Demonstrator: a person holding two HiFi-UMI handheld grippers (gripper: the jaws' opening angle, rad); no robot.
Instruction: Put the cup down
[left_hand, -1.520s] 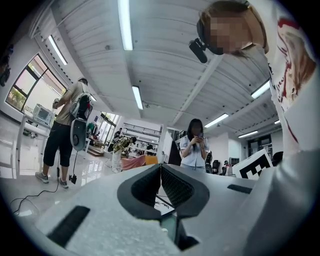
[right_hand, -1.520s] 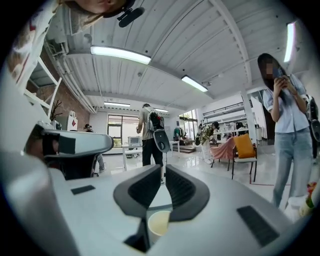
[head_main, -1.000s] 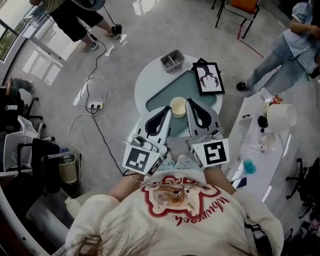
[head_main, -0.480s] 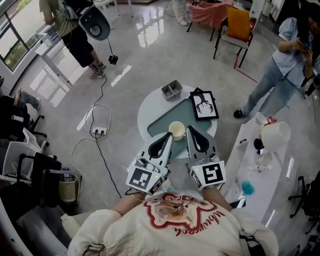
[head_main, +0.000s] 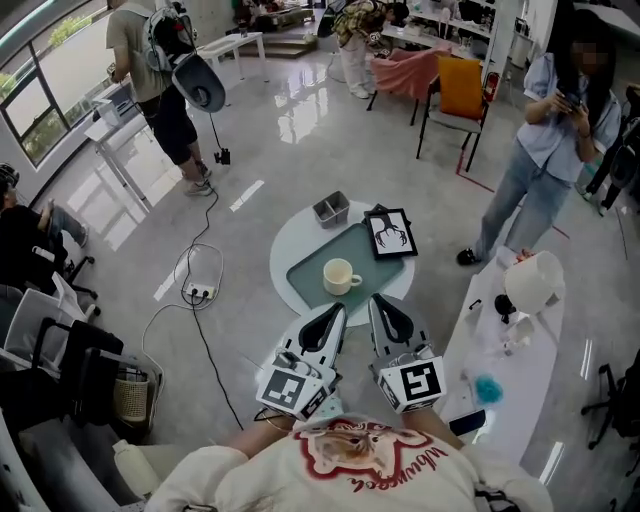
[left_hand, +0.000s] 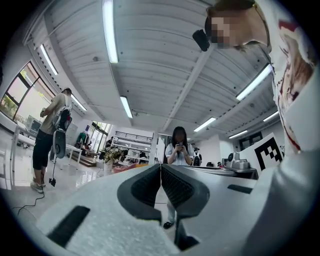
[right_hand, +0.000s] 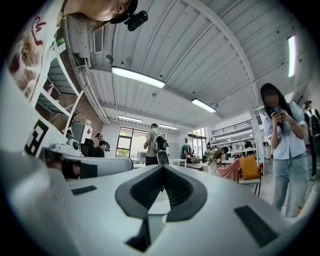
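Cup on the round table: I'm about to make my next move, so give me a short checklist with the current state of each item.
1. The cup stands upright on the green mat: ok.
2. The left gripper is apart from the cup, jaws together with nothing between them: ok.
3. The right gripper is apart from the cup, jaws together with nothing between them: ok.
4. The cup touches neither the grey bin nor the framed picture: ok.
5. The cup sits well inside the rim of the round table: ok.
6. The cup is empty: cannot tell.
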